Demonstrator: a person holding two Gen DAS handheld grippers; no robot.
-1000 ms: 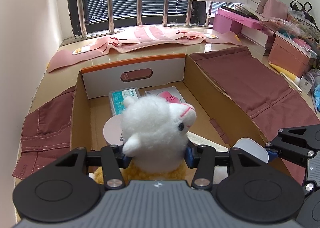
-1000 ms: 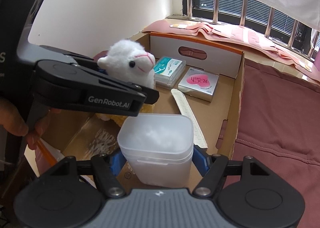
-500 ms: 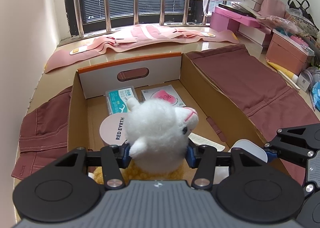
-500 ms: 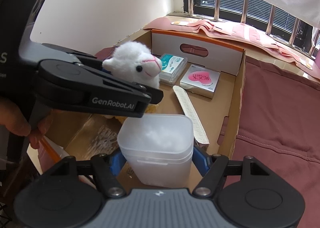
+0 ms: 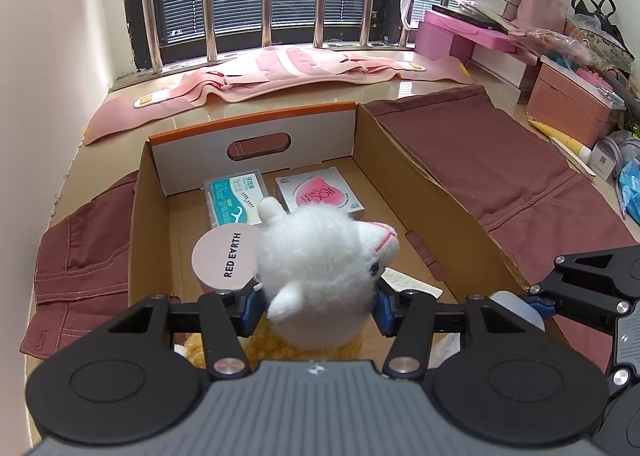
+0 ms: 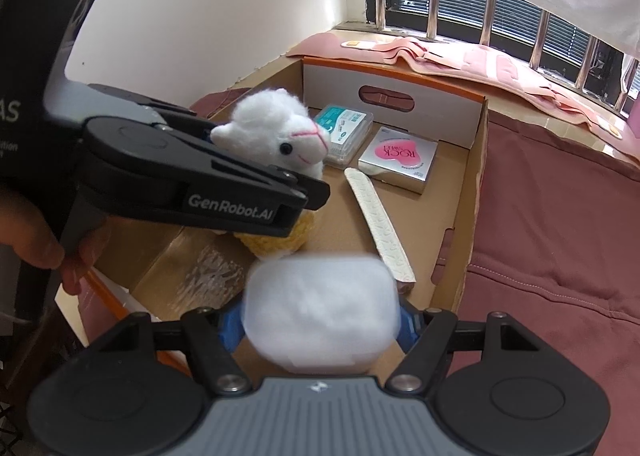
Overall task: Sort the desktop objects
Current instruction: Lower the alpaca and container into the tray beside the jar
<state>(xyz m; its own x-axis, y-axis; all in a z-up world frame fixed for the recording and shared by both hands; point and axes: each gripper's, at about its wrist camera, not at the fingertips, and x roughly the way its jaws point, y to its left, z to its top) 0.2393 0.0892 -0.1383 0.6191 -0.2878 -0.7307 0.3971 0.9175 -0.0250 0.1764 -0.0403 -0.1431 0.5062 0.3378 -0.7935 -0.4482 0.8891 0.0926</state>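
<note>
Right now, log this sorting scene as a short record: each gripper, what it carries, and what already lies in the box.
left gripper: jaws have just been opening, plush alpaca between them
right gripper: jaws closed on translucent white container
cardboard box: open-topped
box contents: floss pick pack, heart-print box, pink round lid, long flat strip

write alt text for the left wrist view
The left tool brackets a white plush alpaca over an open cardboard box, its jaws just easing apart. Inside lie a floss-pick case, a heart-printed box and a pink round lid.
</note>
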